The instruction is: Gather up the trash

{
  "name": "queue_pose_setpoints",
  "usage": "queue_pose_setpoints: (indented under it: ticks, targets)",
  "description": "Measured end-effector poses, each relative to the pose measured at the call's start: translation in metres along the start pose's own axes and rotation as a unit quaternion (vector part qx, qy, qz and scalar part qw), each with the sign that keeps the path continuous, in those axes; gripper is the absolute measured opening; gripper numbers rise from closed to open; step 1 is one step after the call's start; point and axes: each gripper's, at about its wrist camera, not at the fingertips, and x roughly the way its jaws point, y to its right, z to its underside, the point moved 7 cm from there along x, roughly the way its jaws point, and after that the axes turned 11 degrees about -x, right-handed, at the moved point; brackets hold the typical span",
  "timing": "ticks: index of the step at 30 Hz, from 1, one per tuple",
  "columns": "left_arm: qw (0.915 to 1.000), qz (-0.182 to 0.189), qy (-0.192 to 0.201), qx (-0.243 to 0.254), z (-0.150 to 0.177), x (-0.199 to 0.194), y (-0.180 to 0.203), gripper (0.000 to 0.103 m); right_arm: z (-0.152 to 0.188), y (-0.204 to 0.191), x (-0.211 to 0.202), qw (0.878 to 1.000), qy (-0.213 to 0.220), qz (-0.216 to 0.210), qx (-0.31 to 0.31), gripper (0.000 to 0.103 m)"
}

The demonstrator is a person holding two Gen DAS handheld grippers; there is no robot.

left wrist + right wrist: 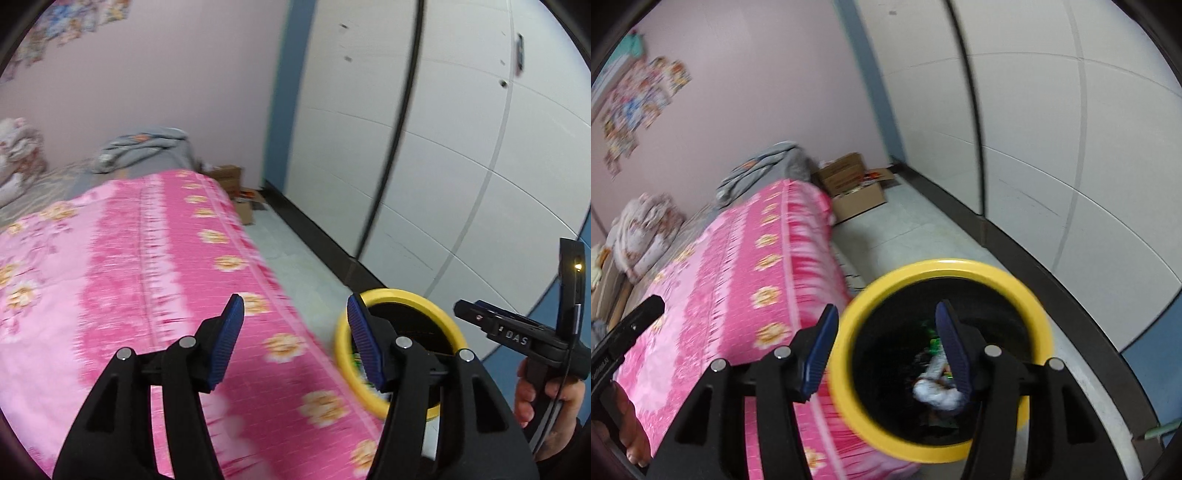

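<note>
One yellow-rimmed bin (pixel 942 362) stands on the floor (pixel 916 221) against the side of the bed (pixel 738 280), and it fills the lower middle of the right wrist view. Trash (pixel 936 389) lies at its dark bottom: a pale crumpled wad with green scraps just above it, blurred. Seen past the right tongs (pixel 886 350), the trash sits at about 4 o'clock from the gap between the pads, partly behind the right-hand pad. These tongs stand about half open with nothing between the pads; the left-hand pad is over the bed's edge and the right-hand pad over the bin's mouth.

In the left wrist view the bin (pixel 402 295) is smaller and lies at about 3 o'clock from the left tongs (pixel 295 343), its rim showing behind the right-hand pad. The left tongs are likewise about half open and empty, the gap between the pads over the pink flowered cover of the bed (pixel 129 277).

At 3 o'clock in that view a hand (pixel 532 391) grips the handle of the right tongs (pixel 491 317), seen from the side near the bin. Beyond the bed, at about 12 o'clock, cardboard boxes (pixel 853 184) sit on the floor in the corner, beside a white panelled wall (pixel 1052 155). Folded bedding (pixel 764 166) lies at the far end of the bed, and stickers (pixel 639 99) cover the pink wall at 10 o'clock.
</note>
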Motion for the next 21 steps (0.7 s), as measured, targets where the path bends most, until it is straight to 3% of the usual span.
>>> queue_pose_setpoints:
  ticks: [7, 9, 15, 21]
  targets:
    - [0.996, -0.072, 0.039, -0.036, -0.004, -0.06, -0.095, 0.06, -0.002, -0.108, 0.001, 0.996, -0.004, -0.056, -0.074, 0.053]
    - [0.9934, -0.093, 0.053, -0.04, -0.004, -0.078, -0.119, 0.063, -0.002, -0.133, 0.001, 0.994, -0.003, -0.064, -0.09, 0.06]
    - [0.9836, -0.132, 0.111, -0.052, -0.005, -0.138, -0.166, 0.086, -0.004, -0.202, -0.008, 0.987, 0.026, -0.096, -0.123, 0.085]
    - [0.9741, -0.15, 0.161, -0.052, -0.002, -0.185, -0.18, 0.095, -0.012, -0.237, -0.028, 0.985, 0.093, -0.07, -0.127, 0.094]
